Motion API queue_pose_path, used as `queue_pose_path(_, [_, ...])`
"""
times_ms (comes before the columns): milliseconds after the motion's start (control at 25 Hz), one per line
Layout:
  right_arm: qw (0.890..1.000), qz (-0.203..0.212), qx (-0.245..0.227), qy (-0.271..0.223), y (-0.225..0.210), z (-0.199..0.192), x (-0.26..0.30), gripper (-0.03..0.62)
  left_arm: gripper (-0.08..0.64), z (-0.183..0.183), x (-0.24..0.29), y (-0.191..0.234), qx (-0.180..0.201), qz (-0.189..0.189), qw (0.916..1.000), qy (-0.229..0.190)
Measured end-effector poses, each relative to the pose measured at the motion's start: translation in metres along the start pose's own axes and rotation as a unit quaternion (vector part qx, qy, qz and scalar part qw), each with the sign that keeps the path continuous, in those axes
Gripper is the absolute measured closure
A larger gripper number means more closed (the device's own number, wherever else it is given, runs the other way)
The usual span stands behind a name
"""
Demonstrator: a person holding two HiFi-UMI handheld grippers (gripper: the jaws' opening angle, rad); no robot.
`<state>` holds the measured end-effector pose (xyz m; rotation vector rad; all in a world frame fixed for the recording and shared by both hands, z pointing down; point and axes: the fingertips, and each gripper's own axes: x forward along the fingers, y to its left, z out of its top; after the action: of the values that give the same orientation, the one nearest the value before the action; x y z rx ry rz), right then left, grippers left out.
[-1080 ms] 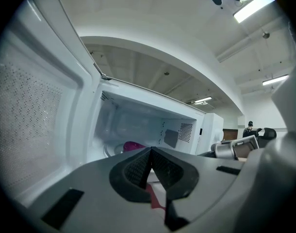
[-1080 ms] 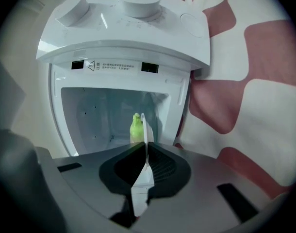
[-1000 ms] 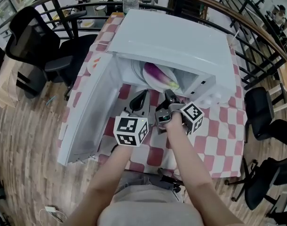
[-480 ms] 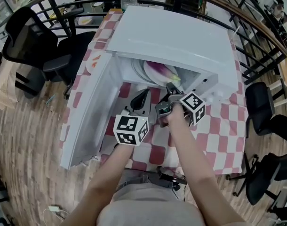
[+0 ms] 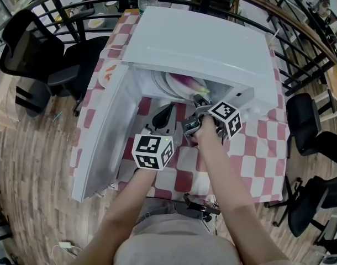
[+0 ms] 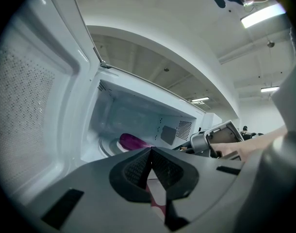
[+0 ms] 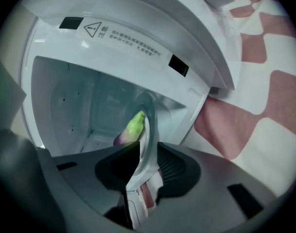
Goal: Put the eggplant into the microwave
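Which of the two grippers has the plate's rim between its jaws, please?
The right gripper, at the microwave: its opening jaws straddle the plate at its rim, whereas the left gripper has its jaws together on nothing.

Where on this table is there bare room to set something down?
Bare checkered cloth lies right of the microwave, out to the table edge. The microwave's mouth is crowded: the plate with the eggplant fills it, the right hand-held gripper, jaws opening, straddles the rim, the left hand-held gripper alongside.
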<state>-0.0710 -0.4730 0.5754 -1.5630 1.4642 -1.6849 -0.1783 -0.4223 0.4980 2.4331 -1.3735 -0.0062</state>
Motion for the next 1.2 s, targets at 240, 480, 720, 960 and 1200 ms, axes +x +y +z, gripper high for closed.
queue_pose_path(240, [1.0, -0.006, 0.024, 0.003, -0.004, -0.001, -0.007, 0.426, 0.555, 0.001, -0.001, 0.003, -0.009, 0.004, 0.9999, 0.001])
queue_pose_path(480, [0.999, -0.023, 0.039, 0.014, -0.016, -0.004, -0.003, 0.382, 0.555, 0.002, -0.001, 0.004, -0.016, 0.008, 0.9998, 0.001])
queue_pose_path(720, [0.998, -0.035, 0.055, 0.019, -0.021, -0.006, 0.008, 0.331, 0.555, 0.004, 0.001, 0.009, -0.018, 0.014, 0.9997, 0.001])
queue_pose_path(960, [0.997, -0.052, 0.057, 0.018, -0.021, -0.006, 0.02, 0.29, 0.555, 0.003, 0.0, 0.02, -0.022, 0.025, 0.9994, 0.005])
queue_pose_path(1200, [0.996, -0.068, 0.057, 0.016, -0.019, -0.006, 0.03, 0.256, 0.555, 0.005, 0.0, 0.027, -0.024, 0.026, 0.9993, 0.009])
